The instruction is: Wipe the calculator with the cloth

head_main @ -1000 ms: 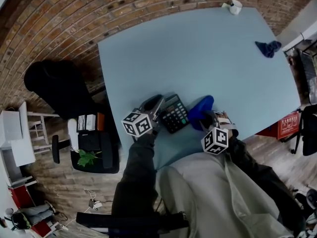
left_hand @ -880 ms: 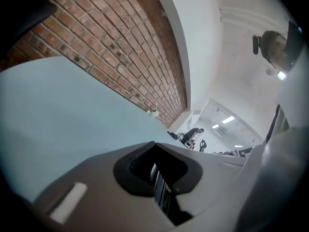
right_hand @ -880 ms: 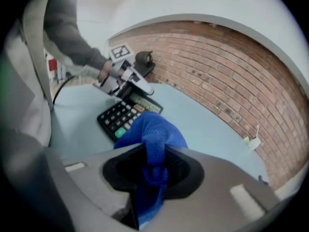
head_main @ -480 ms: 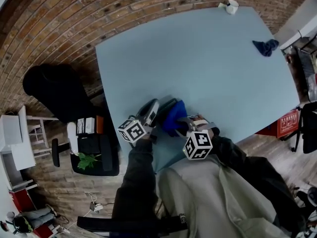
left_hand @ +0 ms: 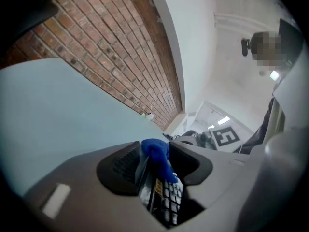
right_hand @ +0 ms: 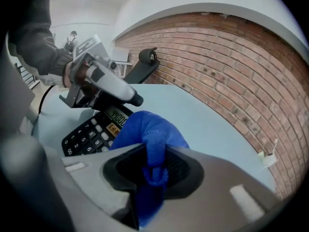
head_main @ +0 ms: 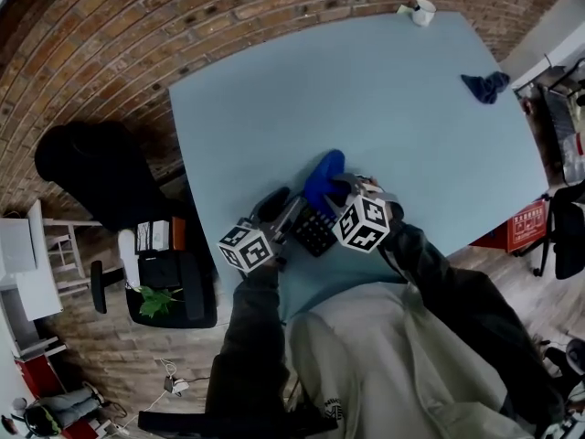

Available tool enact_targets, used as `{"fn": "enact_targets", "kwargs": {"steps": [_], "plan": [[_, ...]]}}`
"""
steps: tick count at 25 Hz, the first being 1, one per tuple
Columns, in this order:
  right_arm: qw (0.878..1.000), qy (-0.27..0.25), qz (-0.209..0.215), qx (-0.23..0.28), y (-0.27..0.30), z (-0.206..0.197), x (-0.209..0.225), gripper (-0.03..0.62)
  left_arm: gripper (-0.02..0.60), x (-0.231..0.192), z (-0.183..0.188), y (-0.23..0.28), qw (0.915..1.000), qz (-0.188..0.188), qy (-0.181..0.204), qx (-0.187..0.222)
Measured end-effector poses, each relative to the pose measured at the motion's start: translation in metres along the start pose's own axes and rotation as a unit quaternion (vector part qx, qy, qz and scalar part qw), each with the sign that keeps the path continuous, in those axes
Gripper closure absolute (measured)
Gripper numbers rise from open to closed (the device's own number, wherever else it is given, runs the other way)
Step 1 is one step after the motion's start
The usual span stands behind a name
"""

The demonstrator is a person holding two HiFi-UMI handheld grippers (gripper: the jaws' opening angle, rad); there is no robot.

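The pale blue table [head_main: 393, 108] fills most of the head view, with a brick wall along its far side. My left tongs [left_hand: 153, 166] reach in from the left, almost level. Their jaws have just been opening and now stand partly apart with the display end of the calculator [right_hand: 91, 132] between them; I cannot tell whether the pads press on it. My right tongs [right_hand: 153, 167] point steeply down and are clamped on a fold of the bright blue cloth [head_main: 324, 176], which bunches out ahead of the jaws at the calculator's far end, by the display. The calculator lies keys-up by the table's near edge, between my two tongs. Far right on the table lies a darker blue rag [head_main: 484, 86] — well apart. A small white cup [head_main: 420, 12] stands at the far edge.
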State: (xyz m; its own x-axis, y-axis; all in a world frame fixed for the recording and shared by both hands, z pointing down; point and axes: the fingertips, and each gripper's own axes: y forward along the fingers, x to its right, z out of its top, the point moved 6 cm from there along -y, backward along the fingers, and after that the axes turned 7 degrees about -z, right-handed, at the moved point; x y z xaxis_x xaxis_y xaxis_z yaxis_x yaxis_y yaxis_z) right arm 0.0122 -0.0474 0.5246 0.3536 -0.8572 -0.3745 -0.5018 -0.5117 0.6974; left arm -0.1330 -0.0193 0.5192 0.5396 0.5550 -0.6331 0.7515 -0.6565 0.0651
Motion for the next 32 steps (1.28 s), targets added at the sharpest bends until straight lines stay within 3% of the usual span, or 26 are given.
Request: {"fn": "enact_targets", "kwargs": {"steps": [2,4,5,6,8,12,17,20,23,25,29,32], "plan": [[1.0,-0.012,0.005,-0.001,-0.002,-0.001,-0.003,0.496,0.379,0.008,-0.008,0.011,0.996,0.008,0.065,-0.062],[0.999,-0.042,0.007,-0.005,-0.008,-0.004,-0.01,0.496,0.392,0.012,-0.019,0.021,0.9786,0.03,0.151,-0.137],[0.998,-0.058,0.008,-0.006,-0.012,-0.006,-0.014,0.496,0.453,0.012,-0.022,0.023,0.9691,0.042,0.183,-0.161],[0.997,-0.073,0.011,-0.007,-0.016,-0.009,-0.019,0.496,0.46,0.012,-0.024,0.025,0.9638,0.05,0.199,-0.17],[0.996,-0.091,0.019,-0.007,-0.031,-0.018,-0.028,0.496,0.46,0.014,-0.026,0.028,0.9631,0.05,0.204,-0.168],[0.994,-0.106,0.032,-0.002,-0.064,-0.038,-0.047,0.496,0.462,0.026,-0.036,0.037,0.9586,0.003,0.219,-0.182],[1.0,-0.013,0.009,-0.027,-0.069,-0.059,-0.027,0.496,0.463,0.036,-0.043,0.04,0.9508,-0.051,0.242,-0.187],[0.997,-0.049,0.03,-0.055,-0.078,-0.071,-0.035,0.496,0.491,0.031,-0.04,0.035,0.9493,-0.044,0.258,-0.174],[0.989,-0.11,0.074,-0.067,-0.097,-0.086,-0.063,0.496,0.494,0.028,-0.038,0.034,0.9507,-0.03,0.259,-0.168],[0.989,-0.103,0.076,-0.072,-0.096,-0.088,-0.068,0.496,0.498,0.028,-0.036,0.033,0.9521,-0.034,0.255,-0.166],[0.995,-0.084,0.02,-0.057,-0.059,-0.062,-0.035,0.496,0.518,0.028,-0.029,0.03,0.966,-0.051,0.21,-0.141],[0.996,-0.08,-0.016,-0.026,-0.037,-0.03,-0.009,0.496,0.525,0.029,-0.027,0.032,0.975,-0.039,0.172,-0.135]]}}
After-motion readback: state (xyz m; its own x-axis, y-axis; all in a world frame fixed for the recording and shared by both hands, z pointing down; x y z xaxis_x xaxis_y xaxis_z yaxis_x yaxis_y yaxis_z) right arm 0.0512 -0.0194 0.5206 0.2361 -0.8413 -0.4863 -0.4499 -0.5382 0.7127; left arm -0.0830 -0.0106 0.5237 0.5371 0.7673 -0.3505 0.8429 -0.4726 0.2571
